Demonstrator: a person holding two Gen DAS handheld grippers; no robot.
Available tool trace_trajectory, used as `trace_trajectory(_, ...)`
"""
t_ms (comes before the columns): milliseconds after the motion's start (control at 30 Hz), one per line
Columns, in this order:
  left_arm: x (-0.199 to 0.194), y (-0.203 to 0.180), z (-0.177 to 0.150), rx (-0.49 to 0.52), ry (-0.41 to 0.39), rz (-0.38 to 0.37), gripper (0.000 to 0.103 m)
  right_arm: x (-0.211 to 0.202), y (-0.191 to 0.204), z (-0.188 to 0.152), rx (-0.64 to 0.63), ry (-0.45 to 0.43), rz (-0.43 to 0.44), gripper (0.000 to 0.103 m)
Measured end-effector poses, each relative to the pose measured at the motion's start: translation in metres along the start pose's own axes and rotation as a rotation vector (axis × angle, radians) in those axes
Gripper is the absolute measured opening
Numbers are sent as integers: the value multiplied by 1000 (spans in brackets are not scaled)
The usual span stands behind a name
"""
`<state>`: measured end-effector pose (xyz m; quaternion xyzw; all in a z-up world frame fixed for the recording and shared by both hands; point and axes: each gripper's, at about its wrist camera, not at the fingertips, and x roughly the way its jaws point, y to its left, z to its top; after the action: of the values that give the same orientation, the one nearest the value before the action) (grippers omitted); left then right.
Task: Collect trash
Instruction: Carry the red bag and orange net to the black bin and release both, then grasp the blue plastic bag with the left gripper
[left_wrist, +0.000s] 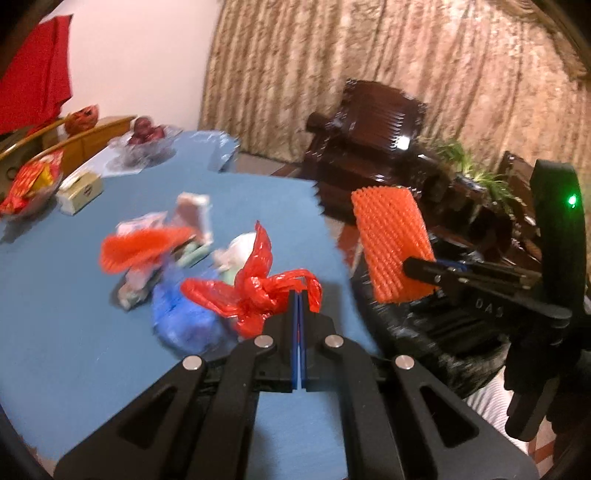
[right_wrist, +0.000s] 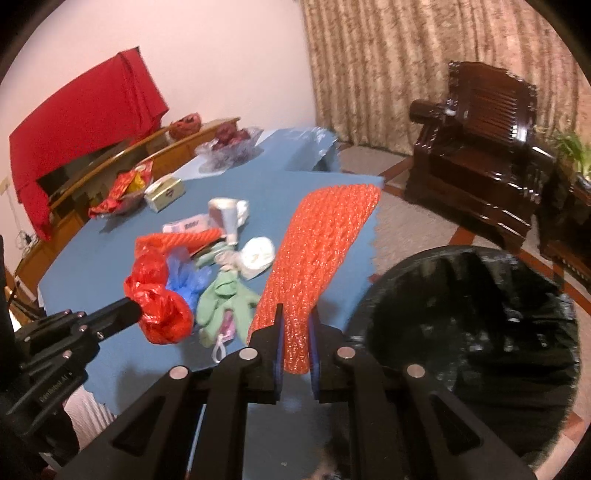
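My left tool (left_wrist: 298, 295) was pressed together on a knotted red plastic bag (left_wrist: 255, 291), pinching it by one loop just above the blue table (left_wrist: 74, 332). My right tool (right_wrist: 295, 321) pinched the lower end of an orange foam net sleeve (right_wrist: 317, 251), which stood up from the jaws and leaned over the table's edge. The black-lined trash bin (right_wrist: 480, 314) sat on the floor just beside the table, near the right tool.

More litter lay in a loose heap on the table — a blue plastic bag (right_wrist: 188, 280), a green glove (right_wrist: 225, 299), a white crumpled wad (right_wrist: 256, 256), another orange net (right_wrist: 184, 238).

To do this well, I judged I should carry each piece fully over the bin's mouth before loosening — both are light and could drift or snag on the rim. The thin red bag might tear or slip from so small a pinch, so a steady, unhurried carry seemed best.
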<state>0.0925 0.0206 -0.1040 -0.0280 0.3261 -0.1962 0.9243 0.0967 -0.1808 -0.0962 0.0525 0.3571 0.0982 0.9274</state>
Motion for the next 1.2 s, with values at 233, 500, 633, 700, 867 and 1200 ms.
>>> trace_trajectory(233,21,-59,14,81,6,-141,0,-34,-57,-9,85,-37,-119,11)
trace_trajectory(500,66,-132,25,175,34,-292,0,-49,-128,-34,188,-13,-267,15)
trace_trajectory(633,90,-156,23,205,76,-337,5,-47,-148,-44,222,5,-316,37)
trace_trajectory(700,97,-158,22,199,94,-340,40,-48,-154,-50,236,11,-346,55)
trace_trajectory(867,92,-131,20,166,77,-268,57,-56,-151,-51,246,-21,-382,87)
trace_trajectory(1200,36,-25,20,73,-18,36,89,-38,-94,-22,154,-87,-268,97)
